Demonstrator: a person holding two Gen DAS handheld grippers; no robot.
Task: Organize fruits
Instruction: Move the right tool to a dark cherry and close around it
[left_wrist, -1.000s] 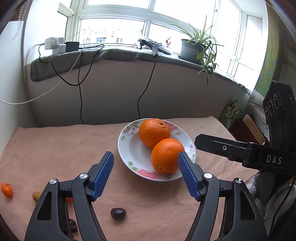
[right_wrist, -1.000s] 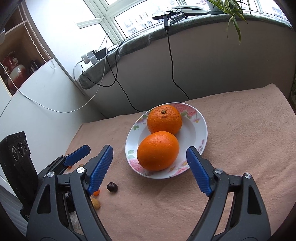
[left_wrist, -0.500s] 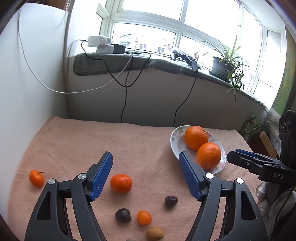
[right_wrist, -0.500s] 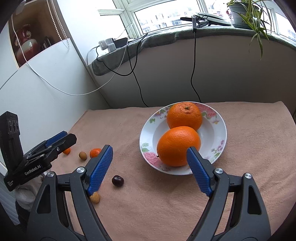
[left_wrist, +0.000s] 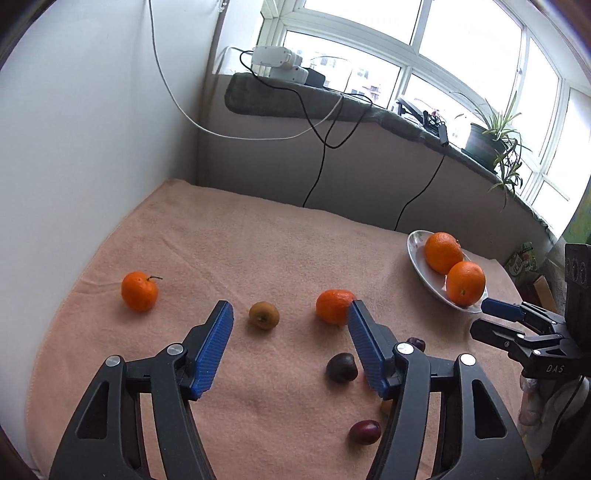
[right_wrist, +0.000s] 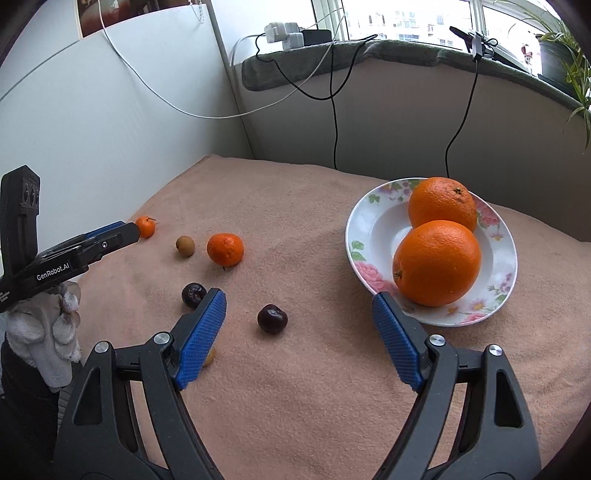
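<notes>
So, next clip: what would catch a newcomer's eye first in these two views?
Probably the two big oranges on the flowered plate at the right of the peach cloth. Next, the small fruit loose on the cloth to its left: two mandarins, dark cherries and a small brown fruit. Both grippers' blue fingers stand open and empty over the cloth.
</notes>
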